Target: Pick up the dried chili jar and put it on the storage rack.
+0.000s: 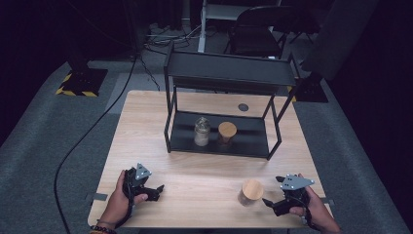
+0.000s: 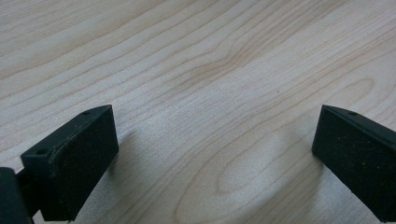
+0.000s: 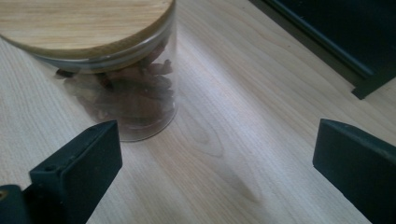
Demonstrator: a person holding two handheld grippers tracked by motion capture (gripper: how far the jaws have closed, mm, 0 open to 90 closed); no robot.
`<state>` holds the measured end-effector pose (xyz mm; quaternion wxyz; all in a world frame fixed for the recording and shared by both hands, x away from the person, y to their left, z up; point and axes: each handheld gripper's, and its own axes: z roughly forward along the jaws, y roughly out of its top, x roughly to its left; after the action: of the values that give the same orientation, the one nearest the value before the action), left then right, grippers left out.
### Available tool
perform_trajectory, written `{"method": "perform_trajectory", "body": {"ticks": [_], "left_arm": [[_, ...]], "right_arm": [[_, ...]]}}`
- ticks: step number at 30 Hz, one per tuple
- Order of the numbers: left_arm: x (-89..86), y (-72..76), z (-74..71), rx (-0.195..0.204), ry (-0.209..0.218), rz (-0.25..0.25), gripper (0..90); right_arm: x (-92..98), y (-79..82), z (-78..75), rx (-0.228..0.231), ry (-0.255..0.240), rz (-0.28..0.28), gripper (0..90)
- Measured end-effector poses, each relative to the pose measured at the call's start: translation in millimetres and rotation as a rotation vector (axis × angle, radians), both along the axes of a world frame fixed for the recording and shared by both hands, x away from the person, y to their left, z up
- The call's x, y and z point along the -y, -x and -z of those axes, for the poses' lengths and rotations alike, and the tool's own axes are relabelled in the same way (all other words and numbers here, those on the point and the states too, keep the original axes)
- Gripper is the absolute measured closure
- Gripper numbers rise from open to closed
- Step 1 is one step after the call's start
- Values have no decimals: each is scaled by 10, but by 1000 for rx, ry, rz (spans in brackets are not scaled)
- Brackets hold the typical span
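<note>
- We take the black shelf rack (image 1: 221, 141) at the far middle of the wooden table (image 1: 195, 180) as our landmark.
- On the near left of the rack, well apart from it, we see the left gripper (image 1: 157, 189) held in the person's left hand (image 1: 119, 197). It is low over the bare table. In the left gripper view its two jaws stand wide apart, with only wood grain between them, so it is open and holds nothing.
- On the lower level of the rack, we see a glass jar with a clear lid (image 1: 201, 131), and just beside it on the right a jar with a wooden lid (image 1: 227, 133).
- In front of the rack, toward its right end and near the table edge, stands the glass jar with the wooden lid (image 1: 251, 192). In the right gripper view we see brown pieces (image 3: 130, 91) inside it.
- On the right of this jar, just beside it, is the right gripper (image 1: 267, 202) in the person's right hand (image 1: 316, 209). Its jaws are spread wide. The jar is ahead of one jaw, not between them, and we see no contact.
</note>
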<state>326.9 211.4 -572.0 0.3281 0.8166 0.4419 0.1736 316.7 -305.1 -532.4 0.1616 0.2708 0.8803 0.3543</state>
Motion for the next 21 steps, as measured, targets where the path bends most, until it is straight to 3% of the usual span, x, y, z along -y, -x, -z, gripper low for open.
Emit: {"method": "perform_trajectory", "body": {"ticks": [11, 21], "left_arm": [[0, 0, 0, 0, 0, 0, 0], [0, 0, 0, 0, 0, 0, 0]], "right_arm": [[-94, 33, 0, -1, 2, -35, 13], [-161, 54, -5, -13, -25, -65, 14]]}}
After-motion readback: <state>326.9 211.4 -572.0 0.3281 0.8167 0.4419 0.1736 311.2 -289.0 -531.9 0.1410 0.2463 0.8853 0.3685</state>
